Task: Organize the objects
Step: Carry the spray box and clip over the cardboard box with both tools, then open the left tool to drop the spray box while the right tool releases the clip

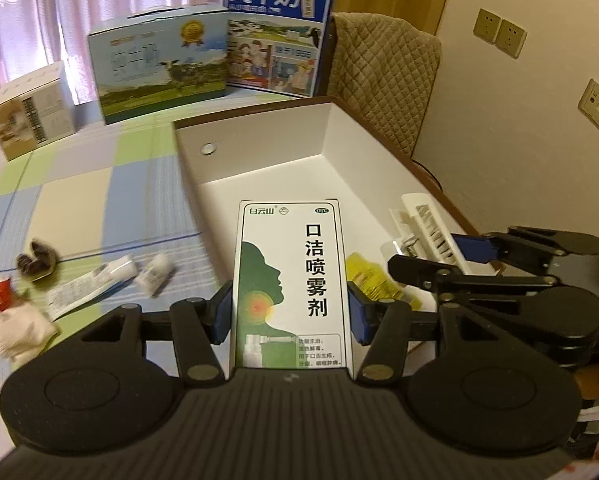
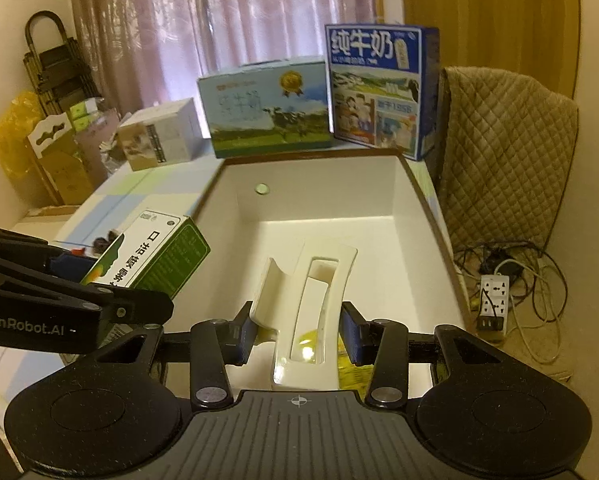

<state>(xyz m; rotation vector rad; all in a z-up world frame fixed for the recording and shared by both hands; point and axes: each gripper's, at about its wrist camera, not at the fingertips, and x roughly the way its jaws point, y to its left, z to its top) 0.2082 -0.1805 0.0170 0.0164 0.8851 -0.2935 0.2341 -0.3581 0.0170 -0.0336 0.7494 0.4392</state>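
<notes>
Item: spray box (image 1: pixel 291 280), clamped by left gripper (image 1: pixel 291 312), long axis pointing away toward the far wall of the white bin (image 1: pixel 259 132) ahead. Right gripper (image 2: pixel 297 332) clamps a white plastic holder (image 2: pixel 311 308) (already over the bin's floor).

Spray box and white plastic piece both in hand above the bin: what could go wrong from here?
1. The left gripper and right gripper are close together; dropping both at once could make them collide.
2. The spray box sits near the white bin's left rim and could land outside.
3. The white plastic piece looks tilted and may slip.
</notes>
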